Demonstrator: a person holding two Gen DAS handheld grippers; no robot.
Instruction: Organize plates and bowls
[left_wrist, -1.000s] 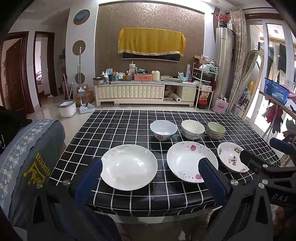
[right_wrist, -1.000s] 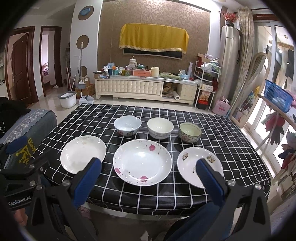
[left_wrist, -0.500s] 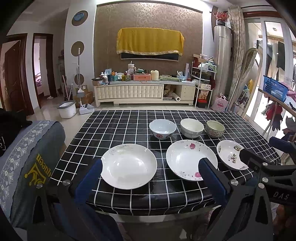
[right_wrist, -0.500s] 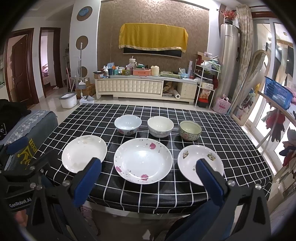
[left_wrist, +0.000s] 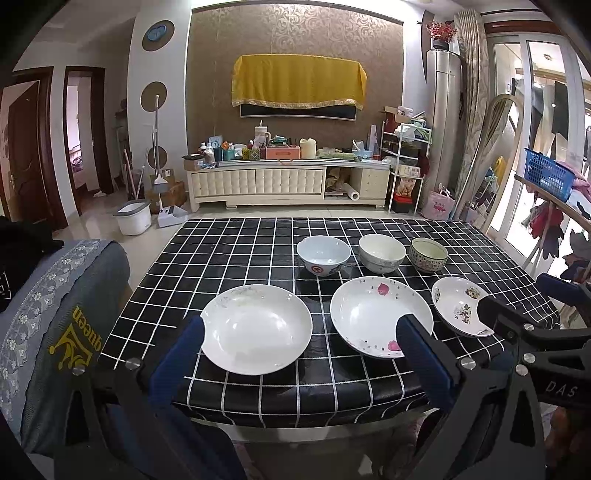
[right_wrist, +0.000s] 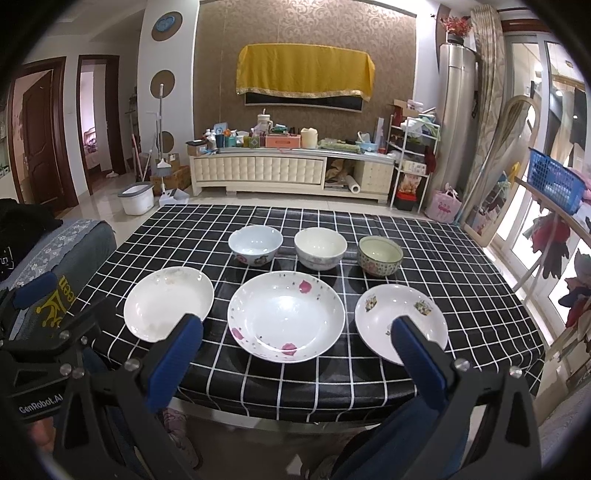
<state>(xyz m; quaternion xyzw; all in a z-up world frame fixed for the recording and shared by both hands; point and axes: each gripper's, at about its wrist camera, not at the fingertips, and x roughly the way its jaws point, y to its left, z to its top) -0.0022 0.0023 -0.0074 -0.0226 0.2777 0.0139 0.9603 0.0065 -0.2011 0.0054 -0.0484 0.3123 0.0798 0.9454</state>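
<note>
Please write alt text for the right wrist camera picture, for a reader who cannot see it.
Three plates in a front row and three bowls behind them sit on a black checked table, none touched. The open right gripper hovers at the near edge, and the left gripper is at lower left. A cluttered living room lies behind.

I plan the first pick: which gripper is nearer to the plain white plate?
Left. The left gripper frames the plain white plate; the right gripper faces the middle plate, further right.
</note>
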